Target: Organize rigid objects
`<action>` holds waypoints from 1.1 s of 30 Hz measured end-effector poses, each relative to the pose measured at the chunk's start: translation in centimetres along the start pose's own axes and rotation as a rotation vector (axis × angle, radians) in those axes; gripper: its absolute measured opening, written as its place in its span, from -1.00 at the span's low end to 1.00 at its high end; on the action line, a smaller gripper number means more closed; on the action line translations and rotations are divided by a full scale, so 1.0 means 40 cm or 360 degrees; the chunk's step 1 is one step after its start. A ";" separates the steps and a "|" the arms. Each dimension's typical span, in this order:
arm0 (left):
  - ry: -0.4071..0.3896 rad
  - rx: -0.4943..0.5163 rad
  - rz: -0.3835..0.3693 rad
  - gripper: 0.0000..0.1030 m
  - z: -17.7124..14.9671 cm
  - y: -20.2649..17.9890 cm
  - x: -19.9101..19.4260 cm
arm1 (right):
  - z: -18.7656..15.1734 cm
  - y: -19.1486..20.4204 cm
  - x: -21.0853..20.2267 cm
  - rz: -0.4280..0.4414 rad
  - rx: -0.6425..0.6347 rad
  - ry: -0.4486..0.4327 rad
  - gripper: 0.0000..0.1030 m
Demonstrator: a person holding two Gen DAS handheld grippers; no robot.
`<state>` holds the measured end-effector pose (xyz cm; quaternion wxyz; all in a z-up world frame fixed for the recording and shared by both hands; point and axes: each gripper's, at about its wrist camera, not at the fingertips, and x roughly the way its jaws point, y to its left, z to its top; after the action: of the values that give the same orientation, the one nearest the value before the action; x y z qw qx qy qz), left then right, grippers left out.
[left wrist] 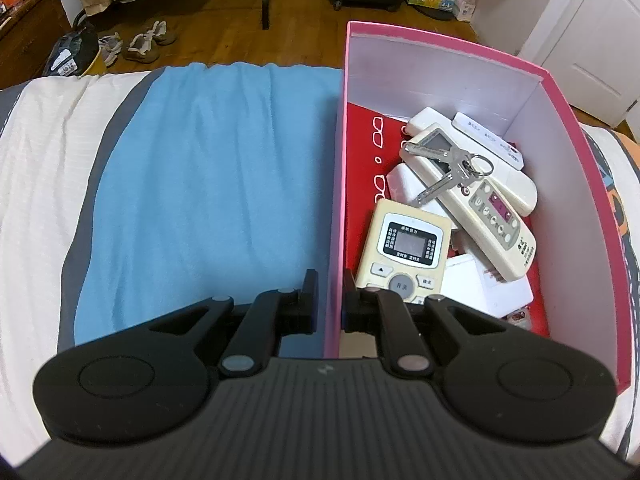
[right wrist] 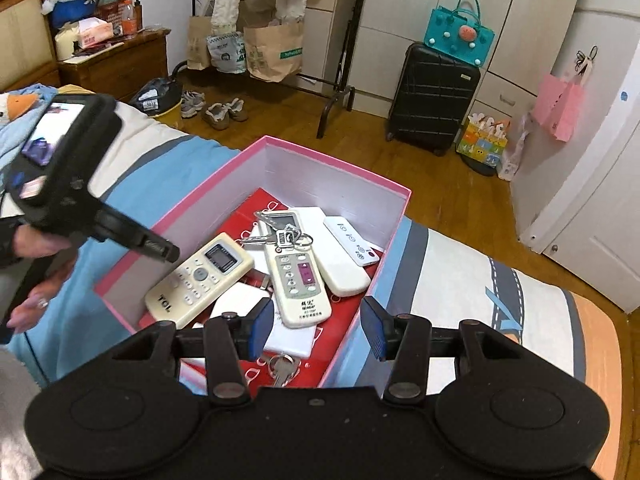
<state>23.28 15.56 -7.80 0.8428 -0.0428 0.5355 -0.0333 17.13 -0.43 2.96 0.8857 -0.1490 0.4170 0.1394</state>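
Bed (left wrist: 32, 168) fills the lower half of both views; a blue blanket (left wrist: 208, 184) lies spread over it, bare of loose items as far as either frame shows.

Pink box (left wrist: 560, 92) sits on the bed, right half of the left wrist view, centre of the right wrist view. Inside, on a red liner, lies a loose pile: a TCL remote (right wrist: 200, 276) at the box's left, a long cream remote (right wrist: 298, 268) across the middle, a slim white remote (right wrist: 351, 240) toward the far right wall, flat white pieces underneath. A bunch of keys (left wrist: 444, 168) rests on top of the long remote; another key (right wrist: 282, 368) lies near the box's near wall.

Judgement: collecting looks essentially done; nothing rigid remains outside the box in view. The heap is unsorted, so tidying inside may be left.

Left tool (left wrist: 330, 304) is pinched on the box's left wall, steadying it. Right tool (right wrist: 316, 332) hangs above the near corner, jaws spread, holding nothing.
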 end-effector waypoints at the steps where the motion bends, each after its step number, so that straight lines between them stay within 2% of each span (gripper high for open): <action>1: 0.0001 -0.0001 0.0004 -0.79 -0.001 0.000 -0.001 | -0.008 0.001 -0.012 0.0004 0.0002 -0.0004 0.03; 6: 0.0007 0.0003 0.0040 -0.80 -0.020 -0.009 -0.013 | -0.040 0.003 -0.071 0.0008 0.0000 -0.0044 0.03; 12: -0.0059 0.0057 0.0107 -0.80 -0.078 -0.029 -0.082 | -0.100 -0.012 -0.153 0.0013 0.0036 -0.0115 0.04; 19: -0.0211 0.0033 0.0148 -0.80 -0.169 -0.049 -0.206 | -0.181 -0.050 -0.226 -0.0003 0.0138 -0.0185 0.05; 23: -0.0370 0.0073 0.0150 -0.80 -0.194 -0.091 -0.298 | -0.221 -0.065 -0.256 -0.0037 0.0190 -0.0230 0.09; 26: -0.0416 0.0083 0.0130 -0.79 -0.227 -0.122 -0.340 | -0.253 -0.079 -0.273 -0.0043 0.0263 -0.0266 0.11; 28: -0.0428 0.0088 0.0121 -0.79 -0.257 -0.136 -0.356 | -0.275 -0.085 -0.281 -0.0048 0.0296 -0.0287 0.20; 30: -0.0422 0.0070 0.0093 -0.72 -0.281 -0.147 -0.365 | -0.293 -0.084 -0.289 -0.0075 0.0313 -0.0305 0.26; 31: -0.0422 0.0052 0.0073 -0.68 -0.294 -0.149 -0.371 | -0.302 -0.087 -0.295 -0.0112 0.0337 -0.0319 0.35; 33: -0.0439 0.0028 0.0057 -0.45 -0.318 -0.153 -0.387 | -0.316 -0.091 -0.304 -0.0187 0.0383 -0.0345 0.47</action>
<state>5.12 10.60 1.41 0.9092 -0.0302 0.4149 -0.0169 2.21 -10.06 5.29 0.9435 -0.0501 0.3234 0.0519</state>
